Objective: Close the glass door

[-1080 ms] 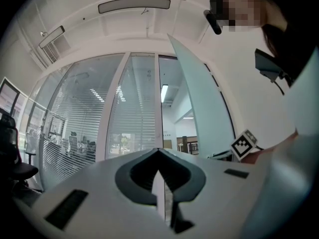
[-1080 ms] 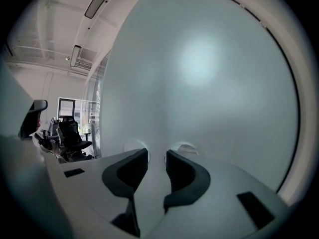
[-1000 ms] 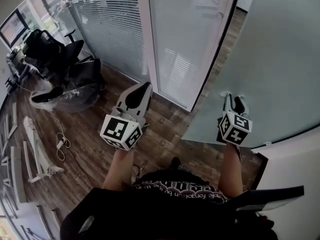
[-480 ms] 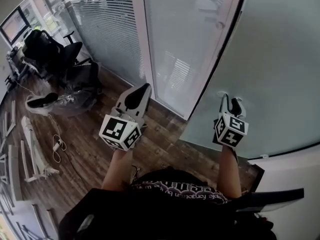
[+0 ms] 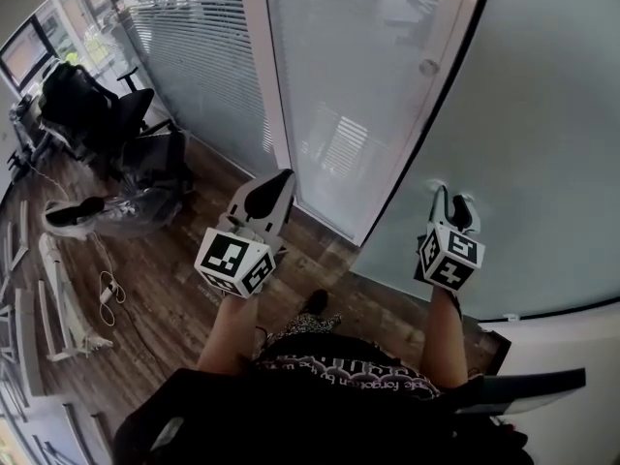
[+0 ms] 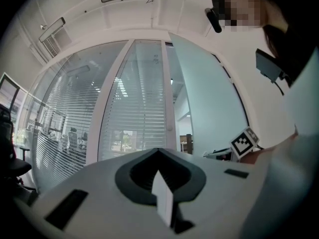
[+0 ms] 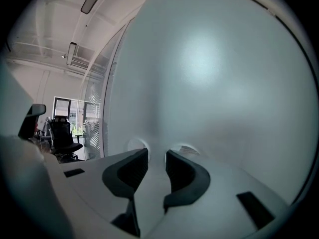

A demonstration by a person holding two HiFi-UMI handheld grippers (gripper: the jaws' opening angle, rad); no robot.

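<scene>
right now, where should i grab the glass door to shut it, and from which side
The door is a flat frosted pane with no handle in view, so its face offers nothing to pinch. Probably best: straddle its dark free edge with a claw, coming from the left. The right claw, jaws slightly apart, is at the face.

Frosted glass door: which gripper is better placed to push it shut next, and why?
Right. The right gripper seems to touch the frosted glass door; the left gripper hangs away from it.
</scene>
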